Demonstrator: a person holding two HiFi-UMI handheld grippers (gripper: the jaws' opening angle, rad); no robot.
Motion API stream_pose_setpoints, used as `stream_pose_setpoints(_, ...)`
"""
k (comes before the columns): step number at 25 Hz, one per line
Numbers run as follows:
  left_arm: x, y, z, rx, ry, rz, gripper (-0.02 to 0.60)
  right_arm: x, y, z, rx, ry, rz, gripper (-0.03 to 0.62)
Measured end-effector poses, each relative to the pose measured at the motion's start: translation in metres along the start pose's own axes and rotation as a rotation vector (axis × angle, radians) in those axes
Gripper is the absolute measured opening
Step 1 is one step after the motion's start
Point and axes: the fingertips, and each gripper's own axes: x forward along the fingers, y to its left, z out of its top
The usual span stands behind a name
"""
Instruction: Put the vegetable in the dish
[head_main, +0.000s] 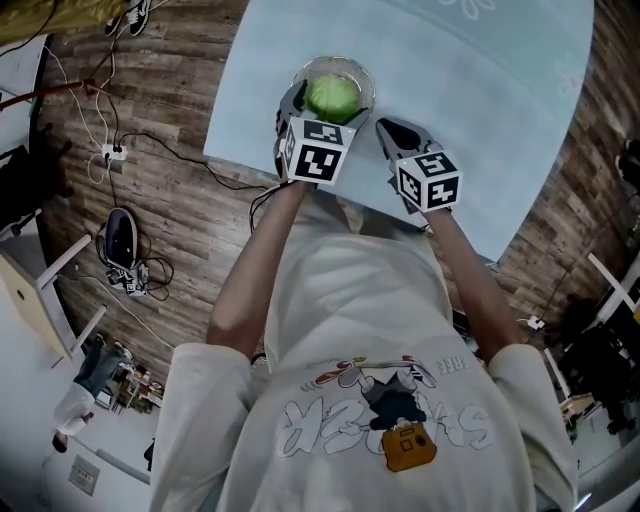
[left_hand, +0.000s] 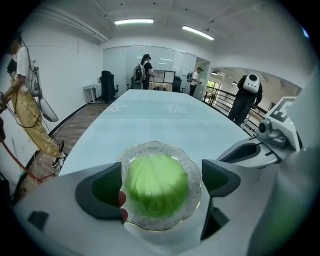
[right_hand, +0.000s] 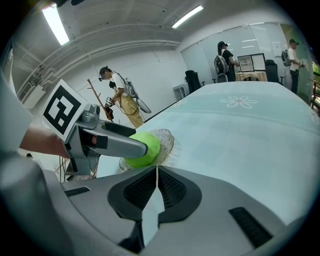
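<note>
Listing outward from the wearer, every place given against the dish.

1. Right gripper (right_hand: 157, 171): jaws pressed together, nothing between them. It hangs just to the right of the dish (head_main: 362, 72), on its near side and apart from it.
2. Left gripper (left_hand: 161, 181): jaws spread wide, one on each side of the dish. Its left jaw overlaps the dish's rim and its right jaw stands just off the rim. Whether either pad touches the vegetable cannot be told.
3. Vegetable (head_main: 333, 96): round, pale green, leafy like a cabbage. It sits in the dish, fills most of it, and lies directly between the left gripper's spread jaws.
4. Dish: clear glass with a scalloped rim.
5. Table (head_main: 490, 110): long, pale blue-green top. Its edge runs just near of the dish, and faint flower prints lie beyond it.
6. Floor (head_main: 190, 200): dark wood planks left of the dish, with cables (head_main: 150, 140) trailing across them.
7. People (left_hand: 144, 67): several standing well beyond the dish, past the table's far end.
</note>
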Motion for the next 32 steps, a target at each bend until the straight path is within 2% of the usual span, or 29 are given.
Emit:
stream_pose_setpoints(2, -0.007, -0.003, -0.005, 0.016, 0.001, -0.005, 0.512, -0.002, -0.001, -0.002, -0.010, 0.004, -0.006, 0.031)
stream_pose_setpoints(9, -0.028, -0.006, -0.024, 0.008, 0.001, -0.001, 0.416, -0.007, -0.001, -0.008, 0.036, 0.006, 0.036, 0.031)
stream_pose_setpoints(14, -0.051, -0.017, -0.034, 0.046, -0.003, -0.003, 0.315, -0.017, 0.006, -0.003, 0.027, -0.007, 0.044, 0.031)
stream_pose_setpoints(18, -0.067, -0.022, -0.046, 0.011, 0.041, 0.005, 0.272, -0.032, 0.014, 0.004, 0.032, -0.038, 0.069, 0.031)
stream_pose_setpoints(22, -0.096, -0.029, -0.030, -0.058, 0.006, 0.000, 0.200, -0.056, 0.018, 0.017, 0.045, -0.086, 0.083, 0.031)
stream_pose_setpoints(24, -0.106, -0.031, -0.026, -0.059, 0.000, 0.017, 0.156, -0.064, 0.021, 0.022, 0.050, -0.101, 0.094, 0.031)
stream_pose_setpoints(28, -0.125, -0.034, -0.014, -0.072, -0.039, 0.037, 0.110, -0.076, 0.028, 0.034, 0.066, -0.128, 0.129, 0.031)
stream_pose_setpoints(32, -0.144, -0.045, -0.003, -0.048, -0.061, 0.032, 0.083, -0.091, 0.042, 0.045, 0.021, -0.130, 0.161, 0.031)
